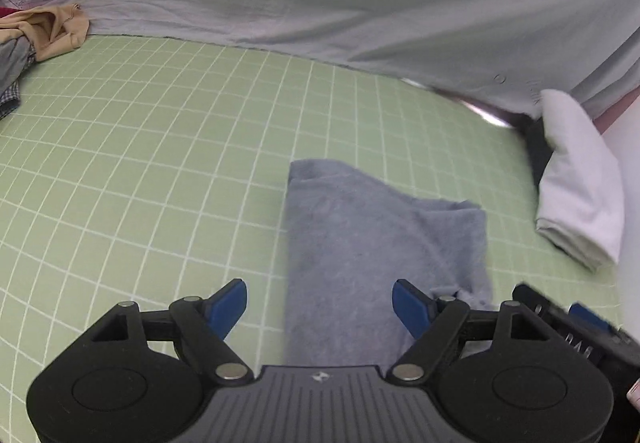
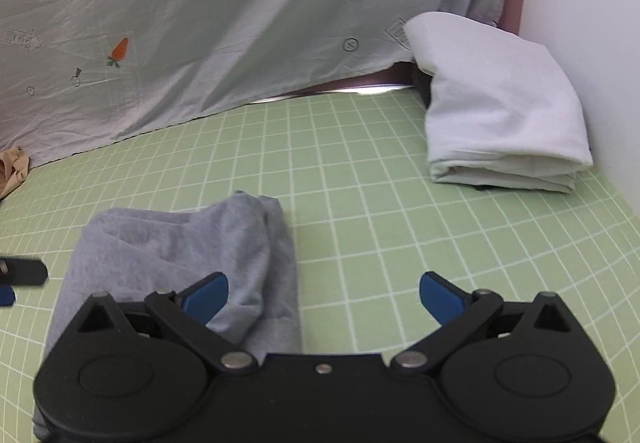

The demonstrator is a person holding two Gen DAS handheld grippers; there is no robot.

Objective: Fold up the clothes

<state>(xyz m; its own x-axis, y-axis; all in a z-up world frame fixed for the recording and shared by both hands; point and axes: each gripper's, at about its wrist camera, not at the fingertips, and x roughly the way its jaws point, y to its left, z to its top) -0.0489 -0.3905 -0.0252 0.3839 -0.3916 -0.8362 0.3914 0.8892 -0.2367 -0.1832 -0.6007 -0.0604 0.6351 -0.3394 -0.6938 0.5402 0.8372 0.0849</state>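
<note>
Grey garment [image 1: 360,243] sits folded into a narrow strip on the green grid mat [image 1: 140,163], and the left wrist view shows it running straight up between the left gripper [image 1: 320,303] fingers, top edge squared off, a second layer jutting out to the right with a ragged corner. Over on the right wrist view the same grey garment [image 2: 180,255] looks lumpier, a soft ridge bunched along its right side, lying on the mat [image 2: 400,223] under the left finger of the right gripper [image 2: 324,295]. Both tongs are spread wide, blue pads well apart, gripping nothing at all. The right view gives the clear look at the white folded stack [image 2: 496,103], layers visible at its front edge, sitting against the white wall [image 2: 592,23]; from the left it's only a blurred white folded stack [image 1: 580,183]. The left view alone catches the tan and checked clothes [image 1: 36,39] heaped at the mat's far left. Behind everything hangs a pale carrot-print sheet [image 1: 320,3], also seen [image 2: 200,23] from the right
</note>
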